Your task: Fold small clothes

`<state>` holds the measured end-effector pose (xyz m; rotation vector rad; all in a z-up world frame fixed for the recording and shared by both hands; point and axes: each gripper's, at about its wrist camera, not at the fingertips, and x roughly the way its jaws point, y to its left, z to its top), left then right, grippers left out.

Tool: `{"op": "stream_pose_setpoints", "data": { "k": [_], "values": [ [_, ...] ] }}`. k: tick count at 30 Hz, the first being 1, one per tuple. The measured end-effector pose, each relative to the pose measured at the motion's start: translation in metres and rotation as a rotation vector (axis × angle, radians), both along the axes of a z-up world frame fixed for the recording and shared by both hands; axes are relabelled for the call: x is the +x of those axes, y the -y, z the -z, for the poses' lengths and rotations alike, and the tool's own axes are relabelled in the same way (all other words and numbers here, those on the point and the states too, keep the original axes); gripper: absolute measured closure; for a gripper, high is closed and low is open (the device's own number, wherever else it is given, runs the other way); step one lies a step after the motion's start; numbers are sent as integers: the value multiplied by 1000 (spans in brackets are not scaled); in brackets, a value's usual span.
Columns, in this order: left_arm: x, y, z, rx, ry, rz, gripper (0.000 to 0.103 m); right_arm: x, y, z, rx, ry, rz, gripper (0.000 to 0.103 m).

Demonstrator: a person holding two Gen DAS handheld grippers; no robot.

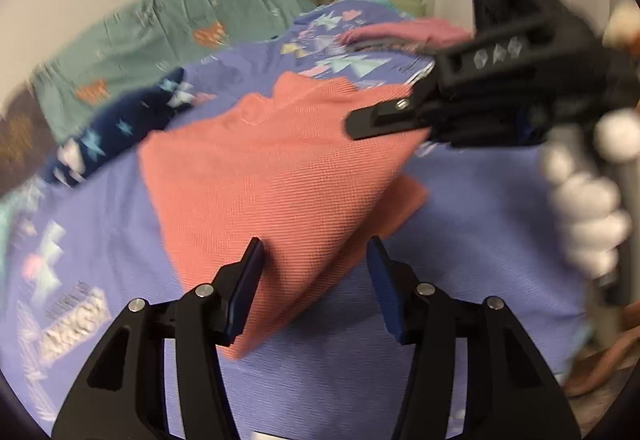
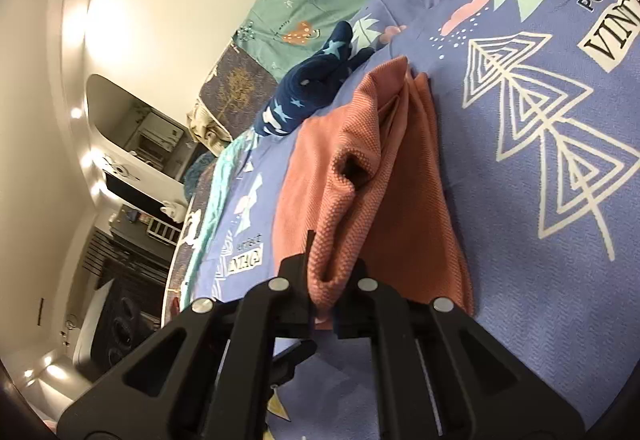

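A salmon-pink knit garment (image 1: 280, 168) lies partly folded on the purple patterned bedspread (image 1: 472, 232). My left gripper (image 1: 316, 272) is open just above the garment's near corner, its blue pads either side of the cloth without touching it. My right gripper (image 1: 352, 126) comes in from the right over the garment's far edge. In the right wrist view the right gripper (image 2: 332, 280) is shut on a lifted fold of the pink garment (image 2: 352, 176), and the rest of the cloth lies on the bedspread (image 2: 520, 200).
A navy garment with pale stars (image 1: 120, 128) lies at the left beyond the pink one; it also shows in the right wrist view (image 2: 312, 88). A teal patterned sheet (image 1: 160, 28) covers the back. More pink cloth (image 1: 404, 32) is piled at the far right.
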<state>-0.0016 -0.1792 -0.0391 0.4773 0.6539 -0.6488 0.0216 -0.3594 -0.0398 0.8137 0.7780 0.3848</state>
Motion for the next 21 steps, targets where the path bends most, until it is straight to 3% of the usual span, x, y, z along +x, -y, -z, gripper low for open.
{"op": "stream_pose_setpoints", "data": {
  "k": [2, 4, 8, 10, 12, 15, 18, 21],
  "values": [
    [7, 2, 10, 91, 67, -66, 49, 2, 3, 4, -1, -12, 13, 98],
    [14, -3, 17, 137, 73, -121, 49, 1, 6, 9, -28, -28, 32, 98],
    [23, -34, 23, 130, 5, -204, 52, -5, 14, 36, -38, -109, 33, 97],
    [24, -48, 25, 113, -20, -219, 52, -7, 18, 54, 17, -146, 23, 97],
    [22, -53, 23, 114, -26, -222, 52, -8, 21, 53, 31, -142, 11, 96],
    [16, -55, 16, 117, -52, -200, 53, -5, 20, 42, -21, -127, -18, 86],
    [6, -59, 1, 22, -132, -146, 53, 4, 17, 32, -50, -114, -81, 66],
    [6, -61, -23, -105, -158, -101, 54, 20, 16, 29, -56, -123, -111, 66]
  ]
}}
